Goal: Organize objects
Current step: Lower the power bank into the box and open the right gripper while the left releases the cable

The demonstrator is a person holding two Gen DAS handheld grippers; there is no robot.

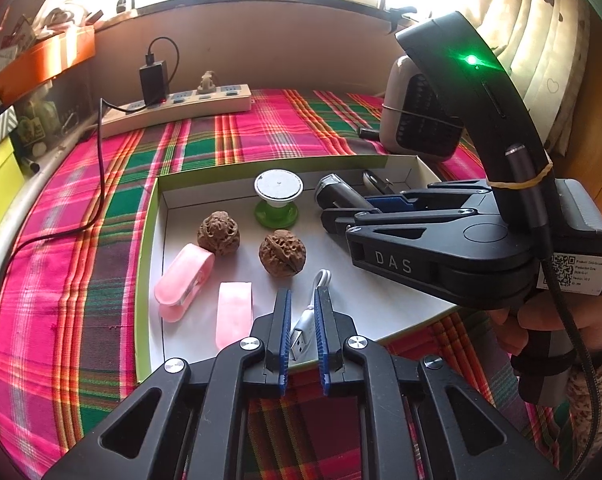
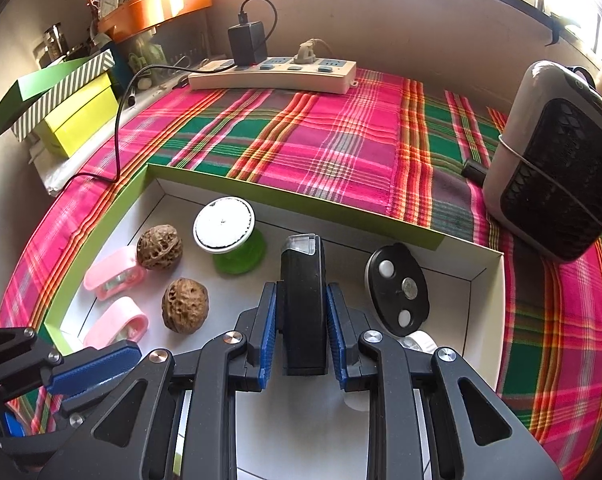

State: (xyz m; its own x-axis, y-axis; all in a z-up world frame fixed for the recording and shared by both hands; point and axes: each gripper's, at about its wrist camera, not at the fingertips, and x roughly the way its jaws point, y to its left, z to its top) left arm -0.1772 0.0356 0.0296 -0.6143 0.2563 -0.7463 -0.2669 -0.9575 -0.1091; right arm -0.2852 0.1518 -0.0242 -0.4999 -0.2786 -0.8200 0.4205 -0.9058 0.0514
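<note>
Right gripper [image 2: 301,336] is clamped on the black device [image 2: 303,300] in the tray [image 2: 485,276]; left gripper [image 1: 302,332], jaws slightly apart, straddles the USB plug [image 1: 301,338], and should close squarely before lifting.

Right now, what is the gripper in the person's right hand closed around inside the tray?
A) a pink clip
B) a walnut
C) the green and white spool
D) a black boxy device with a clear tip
D: in the right wrist view the right gripper has its blue pads pressed against both sides of the black device, while the walnuts, clips and spool lie apart.
</note>
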